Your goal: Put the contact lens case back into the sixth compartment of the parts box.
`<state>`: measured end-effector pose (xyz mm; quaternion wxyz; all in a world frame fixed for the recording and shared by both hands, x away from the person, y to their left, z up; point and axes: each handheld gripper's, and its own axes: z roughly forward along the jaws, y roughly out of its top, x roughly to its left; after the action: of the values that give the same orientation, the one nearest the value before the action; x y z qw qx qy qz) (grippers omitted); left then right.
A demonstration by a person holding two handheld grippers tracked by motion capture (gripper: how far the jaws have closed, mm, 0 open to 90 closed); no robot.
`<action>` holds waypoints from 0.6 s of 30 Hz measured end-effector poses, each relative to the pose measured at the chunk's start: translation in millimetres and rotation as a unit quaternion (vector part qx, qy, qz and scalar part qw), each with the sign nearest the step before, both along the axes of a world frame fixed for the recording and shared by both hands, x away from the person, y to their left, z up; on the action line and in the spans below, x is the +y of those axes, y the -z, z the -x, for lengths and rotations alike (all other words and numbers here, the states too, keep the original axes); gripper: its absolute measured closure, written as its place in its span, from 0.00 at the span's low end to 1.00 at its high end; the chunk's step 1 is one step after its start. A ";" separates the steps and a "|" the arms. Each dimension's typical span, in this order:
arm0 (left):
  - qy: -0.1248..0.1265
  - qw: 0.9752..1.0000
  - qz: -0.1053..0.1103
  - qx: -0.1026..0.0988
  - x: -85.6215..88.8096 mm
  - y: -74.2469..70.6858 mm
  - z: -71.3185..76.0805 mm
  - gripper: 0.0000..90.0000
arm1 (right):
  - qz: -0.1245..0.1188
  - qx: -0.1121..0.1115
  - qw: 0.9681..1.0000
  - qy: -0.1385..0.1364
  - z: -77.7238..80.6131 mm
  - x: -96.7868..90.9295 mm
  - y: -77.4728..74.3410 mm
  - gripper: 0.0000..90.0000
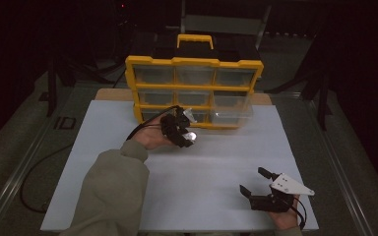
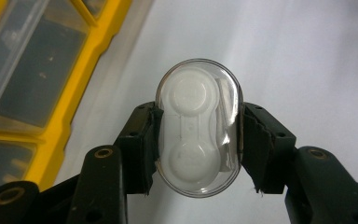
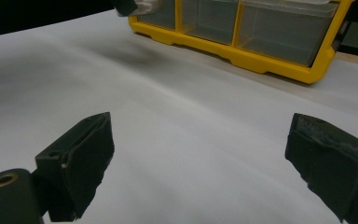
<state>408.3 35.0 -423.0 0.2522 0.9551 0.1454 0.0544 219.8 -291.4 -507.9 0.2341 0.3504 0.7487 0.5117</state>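
Your right tongs (image 1: 252, 180) sit low at the frame's lower right, released, jaws wide apart over the white bench (image 1: 216, 162). Your left tongs (image 2: 198, 140) are clenched on a clear oval contact lens case (image 2: 198, 128) mid-frame, just in front of the yellow drawer organizer (image 1: 194, 91).

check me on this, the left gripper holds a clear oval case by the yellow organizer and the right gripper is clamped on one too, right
Not quite: the right gripper is open and holds nothing, as the right gripper view shows. The left gripper does hold the clear oval case by the yellow organizer.
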 end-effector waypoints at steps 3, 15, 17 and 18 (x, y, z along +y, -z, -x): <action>0.001 1.000 0.003 -0.001 -0.3 -4.2 0.3 0.55 | 0.000 0.000 1.000 0.000 0.0 0.1 0.0 0.08; 0.005 1.000 0.006 -0.013 -2.3 -21.9 -0.4 0.55 | 0.000 0.000 1.000 0.000 -0.1 0.2 0.1 0.08; 0.005 1.000 0.006 -0.014 -2.4 -22.7 -0.4 0.55 | -0.001 0.000 1.000 0.000 -0.2 0.2 0.2 0.08; 0.005 1.000 0.007 -0.016 -2.7 -24.9 -0.5 0.55 | 0.000 0.001 1.000 0.000 -0.2 0.2 0.2 0.08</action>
<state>408.8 32.3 -398.1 0.2619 0.9530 0.1368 0.0673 220.0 -291.2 -508.1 0.2333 0.3505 0.7488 0.5119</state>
